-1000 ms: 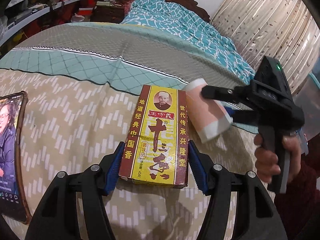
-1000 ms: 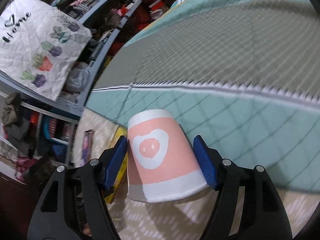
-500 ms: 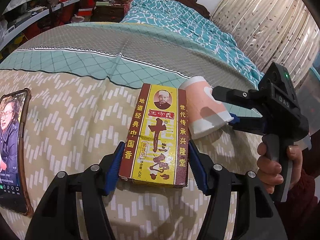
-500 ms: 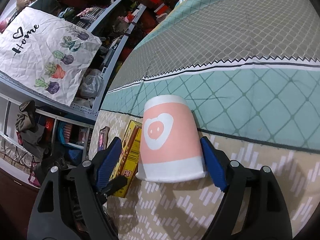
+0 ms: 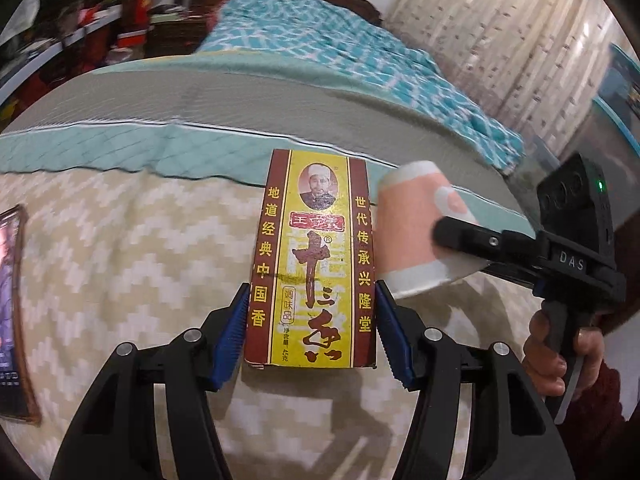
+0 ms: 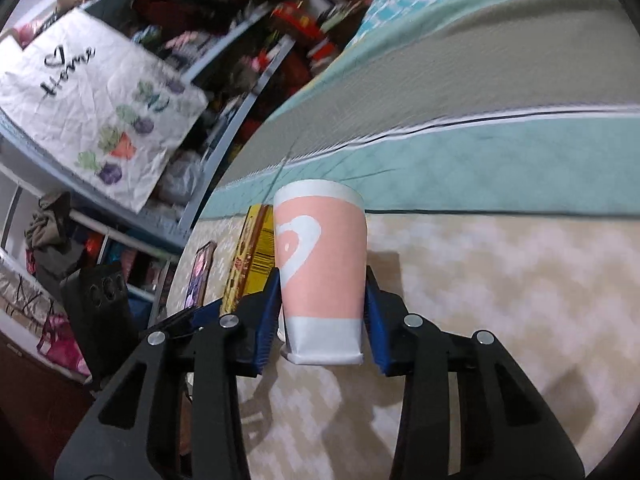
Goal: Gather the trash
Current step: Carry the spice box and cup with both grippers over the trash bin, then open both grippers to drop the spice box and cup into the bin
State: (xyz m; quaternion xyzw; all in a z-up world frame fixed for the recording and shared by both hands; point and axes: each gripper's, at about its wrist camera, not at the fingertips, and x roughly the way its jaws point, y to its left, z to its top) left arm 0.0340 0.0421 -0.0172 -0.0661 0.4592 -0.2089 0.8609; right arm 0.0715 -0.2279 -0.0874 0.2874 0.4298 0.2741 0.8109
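Holding: spice box (image 5: pixel 312 256) is pinched between left gripper (image 5: pixel 310 336) fingers.
Cup: paper cup (image 6: pixel 322 268) is squeezed between right gripper (image 6: pixel 320 316) fingers.
Left: disposal is judged pending; no bin is seen.

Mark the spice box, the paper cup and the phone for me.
spice box (image 5: pixel 312 264), left wrist view, middle of its yellow front.
paper cup (image 6: pixel 322 256), right wrist view, pink side wall.
phone (image 5: pixel 10 312), left wrist view, its screen at the left edge.

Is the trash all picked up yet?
Not quite. Both pieces are grabbed: the left gripper is shut on the spice box, and the right gripper is shut on the pink paper cup. No bin shows, so dropping them somewhere is what's left.
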